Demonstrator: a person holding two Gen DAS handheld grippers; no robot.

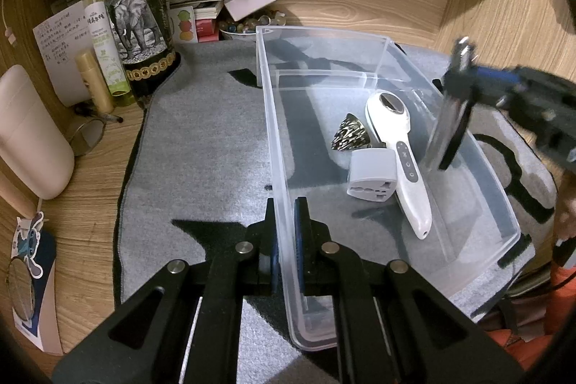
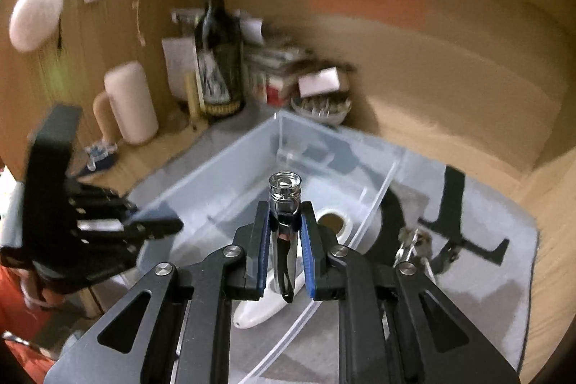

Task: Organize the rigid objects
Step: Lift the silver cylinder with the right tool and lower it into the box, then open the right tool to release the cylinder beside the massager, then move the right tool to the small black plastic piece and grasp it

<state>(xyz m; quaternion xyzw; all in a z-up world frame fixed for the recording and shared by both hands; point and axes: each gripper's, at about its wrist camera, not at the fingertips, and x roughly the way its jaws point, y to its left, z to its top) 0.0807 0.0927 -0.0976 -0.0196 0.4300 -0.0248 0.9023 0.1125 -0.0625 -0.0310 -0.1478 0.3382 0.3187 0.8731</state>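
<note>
The clear plastic bin (image 1: 360, 67) sits on a grey mat (image 1: 201, 146) on the wooden desk (image 1: 93, 168), its long side wall running away from the left gripper (image 1: 286, 215), whose jaws are clamped on that wall near the bin's near corner, one finger inside and one outside. Inside the bin, toward the middle of the floor, lie a white handheld device (image 1: 399, 146) with a round metal head, a grey-white travel adapter (image 1: 370, 179) touching the device's handle, and a small black-and-silver patterned cone (image 1: 351, 134) just beside the device's head. The far end of the bin, beyond an inner divider, and the near end of the floor hold nothing that shows.

The right gripper (image 2: 286, 240) hangs above the bin's right rim, its jaws shut on a slim chrome cylinder (image 2: 284, 204) (a pen-like thing with a black clip or strap, kind unclear), held upright with its lower end over the bin's inside, close to the right wall. In the left wrist view the cylinder hangs clear of the white device.

Beyond the bin's left side the mat is open. Along the desk's back edge stand a wine bottle (image 1: 133, 6) with an elephant label, a green spray bottle (image 1: 104, 35), stacked papers and a bowl of beads (image 1: 252, 22). On the mat to the right of the bin lies a bunch of keys (image 2: 414, 243).
</note>
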